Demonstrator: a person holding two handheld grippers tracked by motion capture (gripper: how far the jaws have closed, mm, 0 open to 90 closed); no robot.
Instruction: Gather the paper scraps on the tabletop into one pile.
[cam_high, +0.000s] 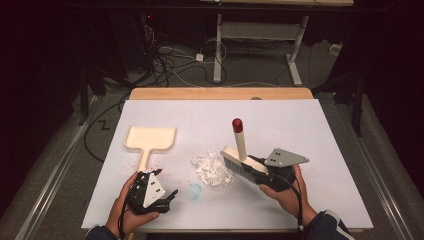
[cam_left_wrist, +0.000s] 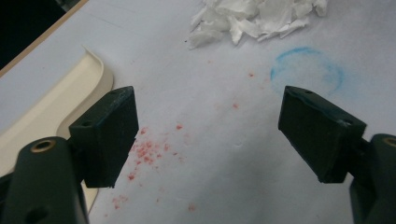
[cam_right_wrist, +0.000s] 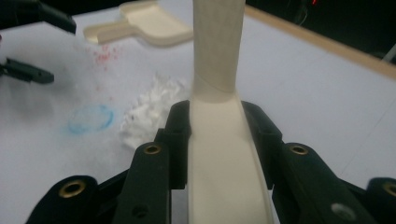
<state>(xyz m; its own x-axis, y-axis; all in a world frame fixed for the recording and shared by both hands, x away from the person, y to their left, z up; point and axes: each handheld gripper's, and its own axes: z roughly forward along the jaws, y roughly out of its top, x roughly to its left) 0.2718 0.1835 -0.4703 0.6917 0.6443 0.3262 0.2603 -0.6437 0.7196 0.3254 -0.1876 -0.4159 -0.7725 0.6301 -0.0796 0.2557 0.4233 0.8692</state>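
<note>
Sweep-up job, early stage — brush is in hand, dustpan isn't.

Right gripper (cam_high: 260, 172) is clamped on the brush (cam_high: 239, 159): in the right gripper view both jaws sit tight against the flanks of the cream brush back (cam_right_wrist: 224, 154), no gap. Bristles hang on the gripper's left side, just beside the pile of white paper scraps (cam_high: 212, 169), touching or nearly so — can't tell which. Long axis of the handle runs up and away from the jaws, tilted slightly back, red cap (cam_high: 237, 124) at the top.

Left gripper (cam_high: 167, 196) is spread wide with nothing between the jaws, hovering low over the white table (cam_high: 300, 125). Dustpan (cam_high: 150, 140) lies flat ahead and to the left of it; its handle (cam_high: 143, 160) points back toward the person, ending next to the gripper body, its mouth facing away. In the left gripper view the pan's cream edge (cam_left_wrist: 56, 102) sits just outside the left jaw, not between the two.

Next, as I read it: left gripper shifts over to bracket the pan handle, closes, then turns the pan so its mouth faces the pile opposite the bristles. Handle is thin and flat — needs a low, square grip or it'll twist.
</note>
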